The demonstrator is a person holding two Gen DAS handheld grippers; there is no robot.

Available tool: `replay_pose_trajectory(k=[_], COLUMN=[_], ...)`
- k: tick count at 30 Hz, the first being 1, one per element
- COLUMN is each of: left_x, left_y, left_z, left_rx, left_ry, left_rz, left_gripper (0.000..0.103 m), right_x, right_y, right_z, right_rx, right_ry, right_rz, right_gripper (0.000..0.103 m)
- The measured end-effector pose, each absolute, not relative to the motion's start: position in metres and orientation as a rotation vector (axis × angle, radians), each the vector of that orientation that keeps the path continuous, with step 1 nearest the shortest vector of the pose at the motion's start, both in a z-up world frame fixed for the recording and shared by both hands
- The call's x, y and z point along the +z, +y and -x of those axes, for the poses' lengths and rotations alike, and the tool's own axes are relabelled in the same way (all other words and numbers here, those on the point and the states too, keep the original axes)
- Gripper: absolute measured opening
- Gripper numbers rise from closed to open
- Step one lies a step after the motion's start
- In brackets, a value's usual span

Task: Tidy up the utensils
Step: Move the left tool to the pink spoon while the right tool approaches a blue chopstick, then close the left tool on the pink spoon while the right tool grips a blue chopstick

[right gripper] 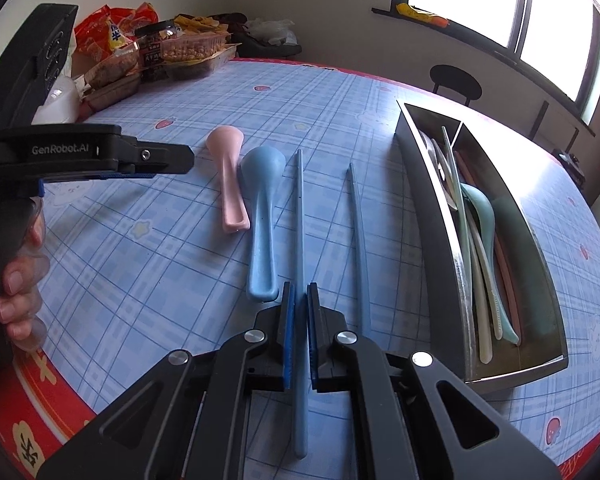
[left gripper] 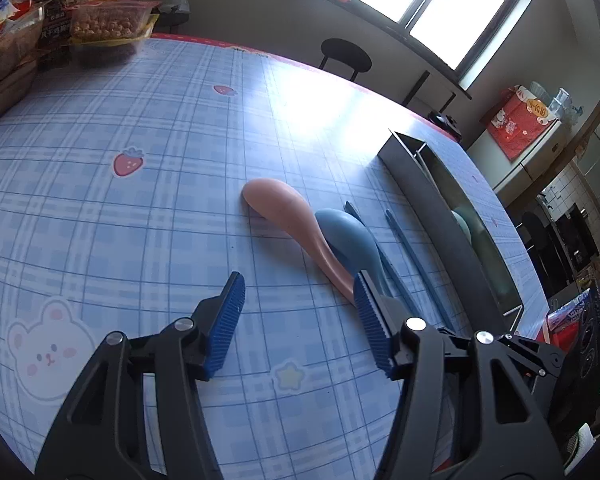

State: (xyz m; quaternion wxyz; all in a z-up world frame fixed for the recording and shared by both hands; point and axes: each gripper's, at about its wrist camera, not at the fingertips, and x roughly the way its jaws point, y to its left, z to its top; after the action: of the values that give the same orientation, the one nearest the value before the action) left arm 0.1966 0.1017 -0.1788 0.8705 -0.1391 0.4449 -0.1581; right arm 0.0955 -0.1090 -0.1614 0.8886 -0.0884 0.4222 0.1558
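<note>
A pink spoon (left gripper: 284, 208) (right gripper: 229, 176) and a blue spoon (left gripper: 346, 236) (right gripper: 262, 208) lie side by side on the plaid tablecloth. My left gripper (left gripper: 299, 280) (right gripper: 188, 157) hovers open over the cloth, nothing between its pads; the pink handle's end lies at its right finger. My right gripper (right gripper: 300, 290) is shut on a blue chopstick (right gripper: 299, 220) that lies along the table. The second blue chopstick (right gripper: 358, 232) (left gripper: 414, 256) lies to its right. A metal tray (right gripper: 428, 184) (left gripper: 416, 176) on the right holds several utensils.
Snack packets and food boxes (right gripper: 172, 52) (left gripper: 100, 28) crowd the far left of the table. A black stool (right gripper: 456, 82) stands beyond the far edge under a window. A hand (right gripper: 18, 284) holds the left gripper's grip. The table's red border (right gripper: 40, 380) runs near me.
</note>
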Motion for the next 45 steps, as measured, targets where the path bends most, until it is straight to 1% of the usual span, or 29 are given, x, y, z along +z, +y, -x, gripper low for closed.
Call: replay_pose_trajectory(k=[4, 5, 10, 22, 24, 25, 26, 38, 45], left_x=[-0.182, -0.183, -0.184, -0.184, -0.184, -0.185, -0.186, -0.185, -0.187], left_y=[0.088, 0.085, 0.072, 0.044, 0.045, 0.046, 0.048, 0.055, 0.065], left_z=[-0.209, -0.213, -0.231, -0.248, -0.248, -0.248, -0.247, -0.205, -0.185], left_rx=[-0.303, -0.308, -0.248, -0.155, -0.159, -0.183, -0.207, -0.306, -0.362], left_ry=[0.951, 0.961, 0.96, 0.929, 0.927, 0.931, 0.939, 0.95, 0.943], left_rz=[0.266, 0.277, 0.247, 0.069, 0.062, 0.072, 0.085, -0.013, 0.008], left_gripper=[0.055, 0.051, 0.044, 0.041, 0.035, 0.019, 0.012, 0.011, 0.011], right_x=[-0.161, -0.161, -0.161, -0.161, -0.161, -0.161, -0.161, -0.161, -0.161], right_y=[-0.112, -0.112, -0.113, -0.114, -0.114, -0.114, -0.114, -0.114, -0.111], right_z=[-0.097, -0.097, -0.097, -0.098, -0.098, -0.098, -0.098, -0.099, -0.101], right_rx=[0.343, 0.347, 0.36, 0.396, 0.397, 0.398, 0.398, 0.398, 0.389], right_ry=[0.883, 0.884, 0.886, 0.891, 0.891, 0.892, 0.892, 0.894, 0.889], right_rz=[0.163, 0.161, 0.157, 0.135, 0.133, 0.134, 0.135, 0.13, 0.147], right_gripper=[0.007, 0.007, 0.007, 0.007, 0.007, 0.007, 0.007, 0.007, 0.007])
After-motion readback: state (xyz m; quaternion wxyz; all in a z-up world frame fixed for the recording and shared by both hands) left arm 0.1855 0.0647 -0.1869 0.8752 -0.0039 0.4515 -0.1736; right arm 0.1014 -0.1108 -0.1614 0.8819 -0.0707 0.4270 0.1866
